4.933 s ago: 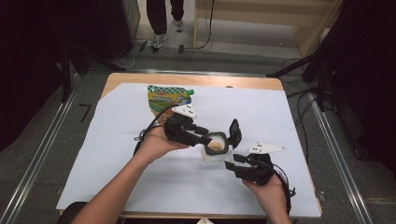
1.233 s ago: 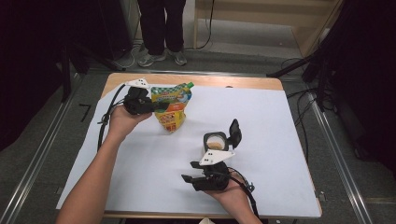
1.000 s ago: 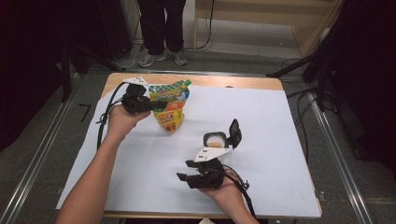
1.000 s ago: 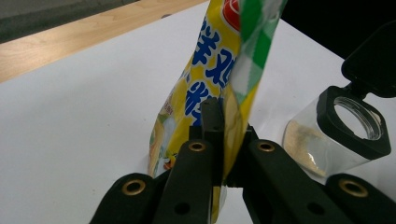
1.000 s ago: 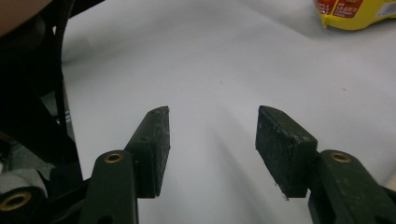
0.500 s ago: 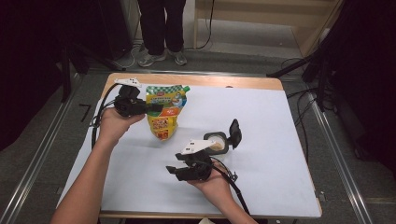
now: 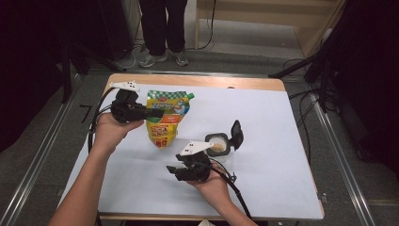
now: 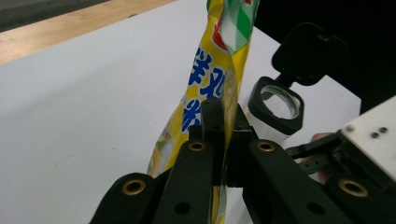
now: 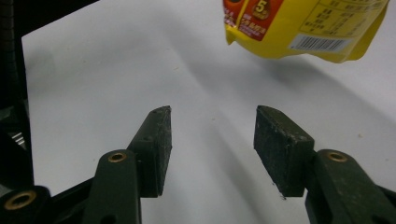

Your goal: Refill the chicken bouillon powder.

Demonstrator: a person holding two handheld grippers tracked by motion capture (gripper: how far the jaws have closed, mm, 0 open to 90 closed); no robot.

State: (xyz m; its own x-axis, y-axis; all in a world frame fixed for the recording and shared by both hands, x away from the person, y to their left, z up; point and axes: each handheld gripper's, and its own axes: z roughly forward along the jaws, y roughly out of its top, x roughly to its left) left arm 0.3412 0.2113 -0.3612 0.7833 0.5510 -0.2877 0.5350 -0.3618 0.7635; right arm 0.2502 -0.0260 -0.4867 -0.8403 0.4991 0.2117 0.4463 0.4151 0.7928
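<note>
Hanging from the left hand-held gripper [image 7: 149,113], whose jaws were clamped on its upper edge, the yellow pouch [image 7: 165,123] was lifted off the worktop [image 7: 282,122]. The right hand-held gripper [image 9: 210,126], half open and empty, just closing slightly, sat below it. Beside stood the open-lidded jar [image 7: 219,146]; pouring likely needs the spout brought over it.

Yellow printed pouch [image 7: 164,120] with green spout hangs upright above the table; lower edge lifted.

Worktop [image 7: 282,117]: wooden board, pale edge exposed along far side, covered by 1 white sheet [image 7: 141,179]. Resting on sheet: 1 small clear jar [image 7: 218,145], black hinged lid flipped open, right of centre.
</note>
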